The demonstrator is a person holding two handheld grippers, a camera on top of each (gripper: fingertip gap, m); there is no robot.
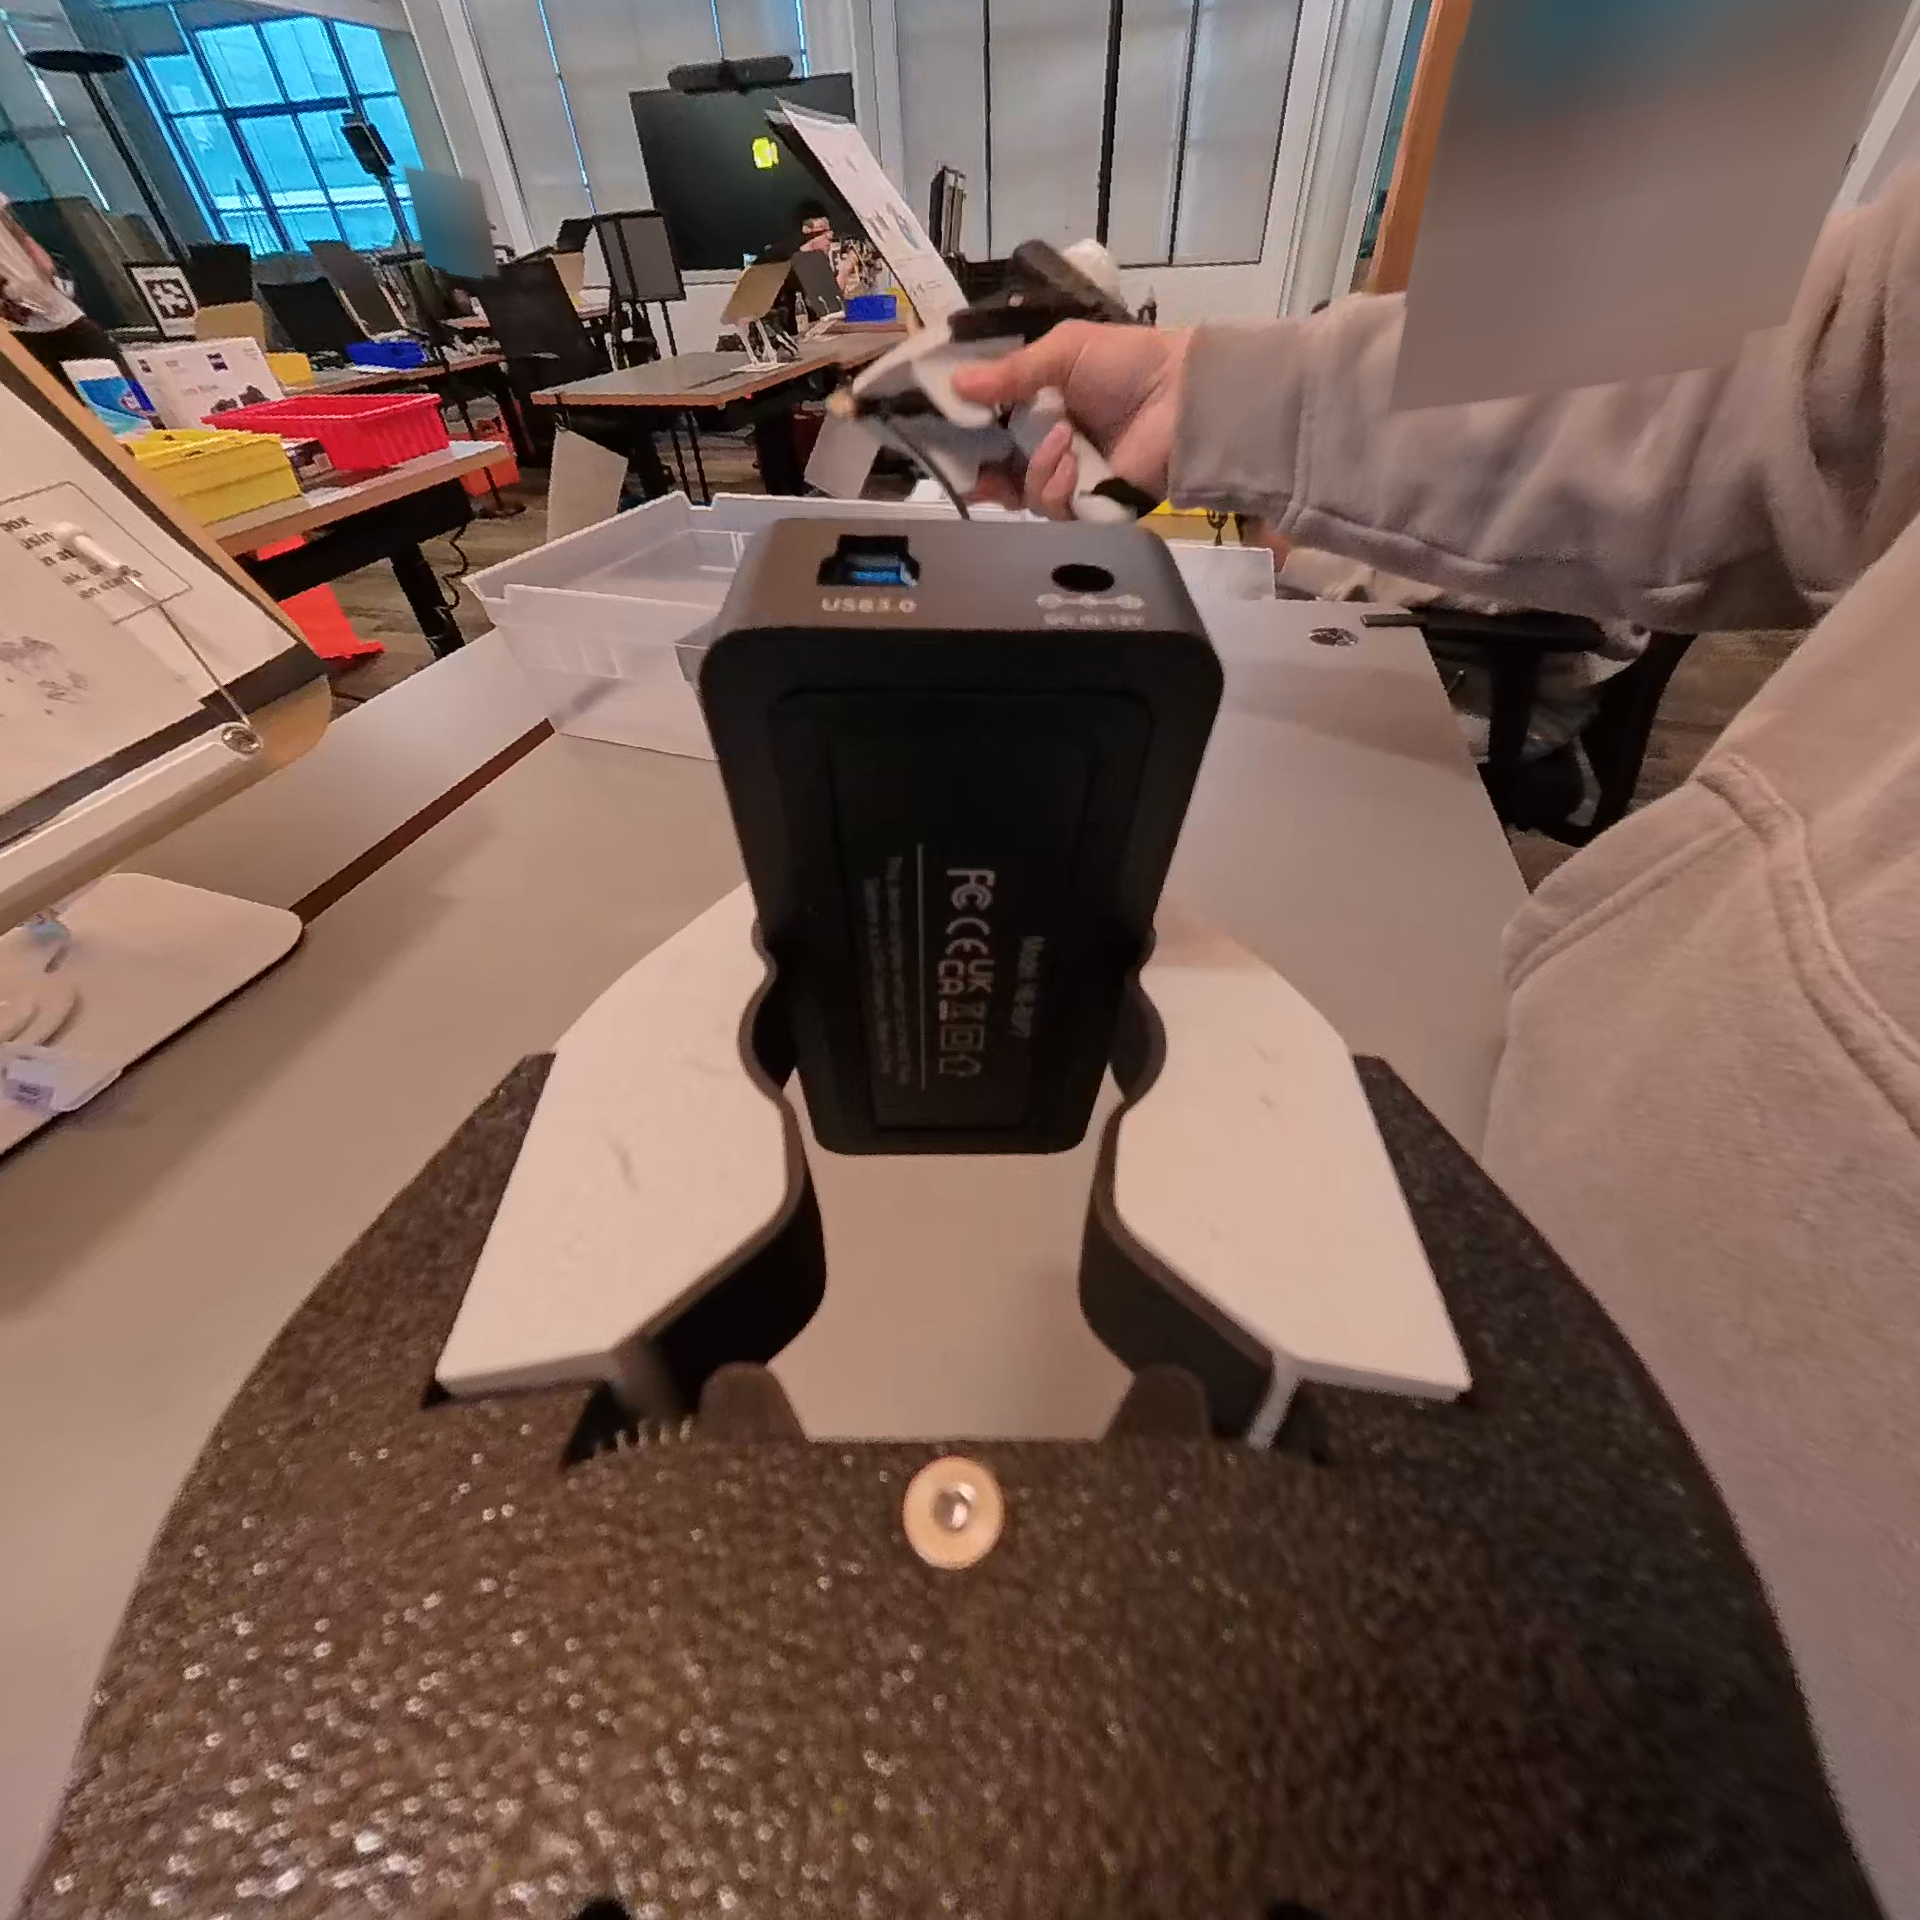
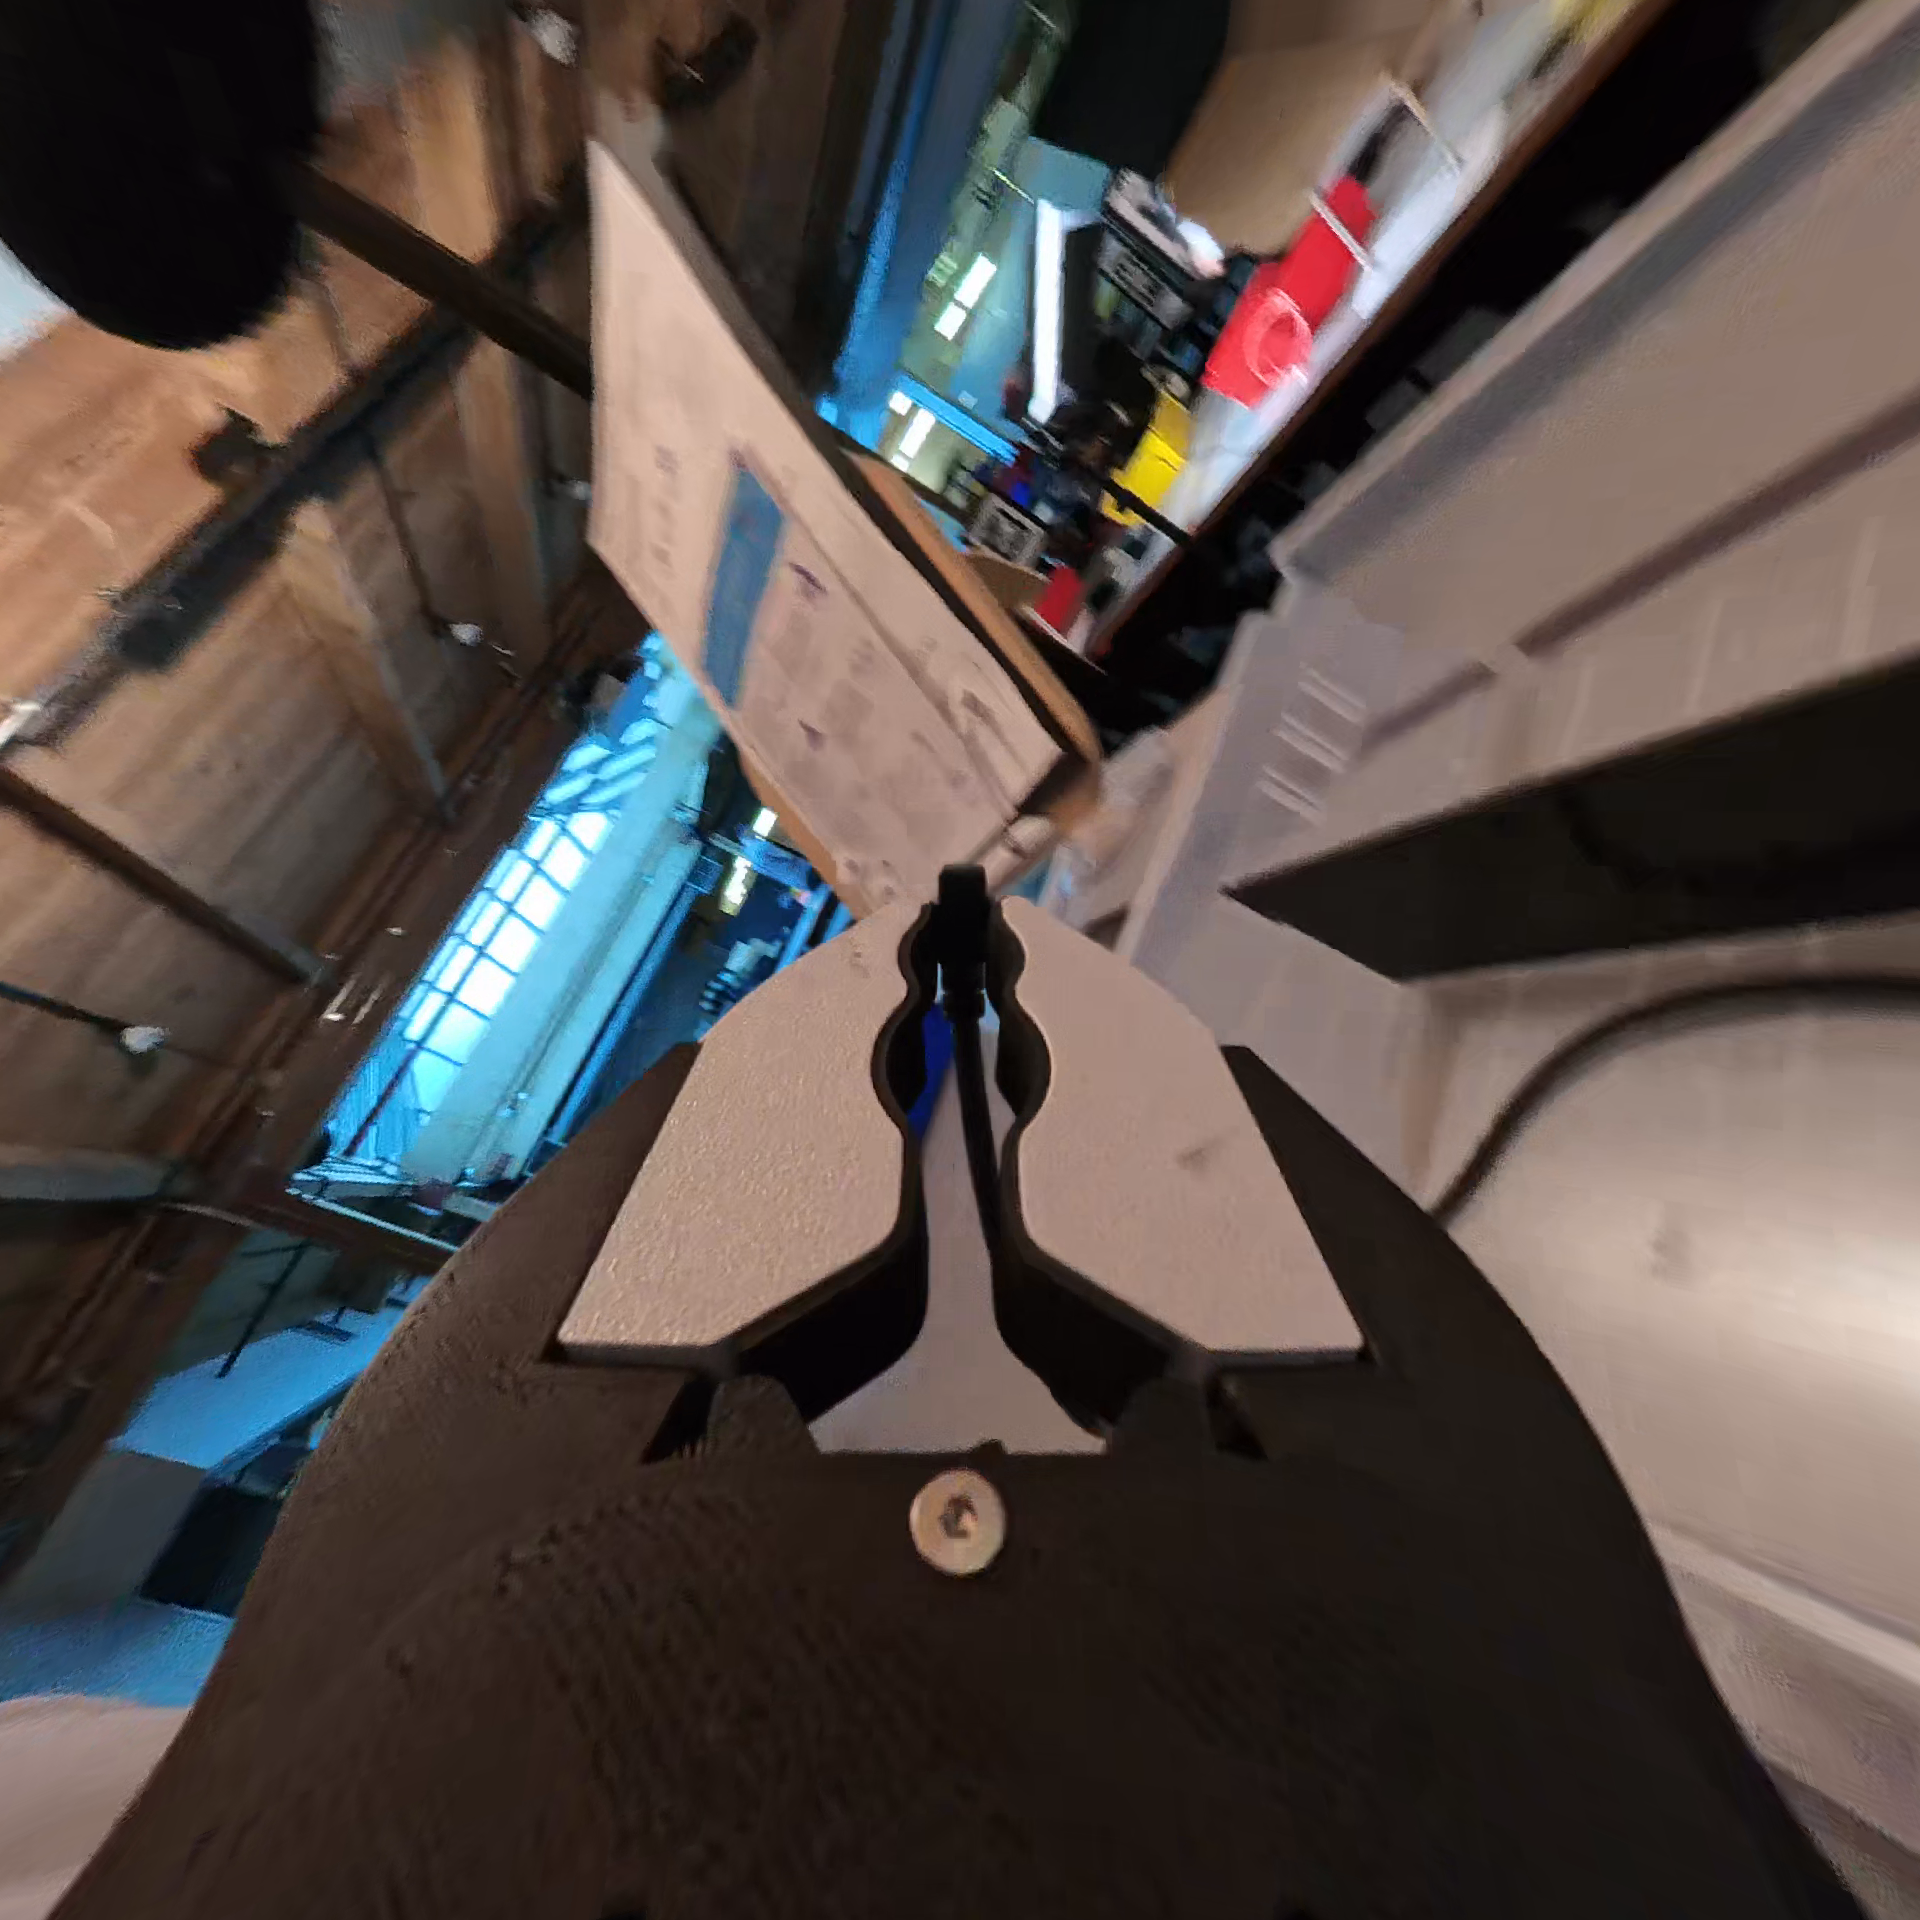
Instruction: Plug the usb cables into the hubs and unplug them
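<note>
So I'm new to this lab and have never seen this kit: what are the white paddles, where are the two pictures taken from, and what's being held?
No robot: a person holds a two-finger gripper in each hand, each with a camera looking along its white fingers. In the left wrist view, the left gripper clamps a black USB hub above a pale table; beyond it a white tray. The person's hand carries the right gripper farther off. The tilted, blurred right wrist view shows the right gripper pinching a black cable plug.
</note>
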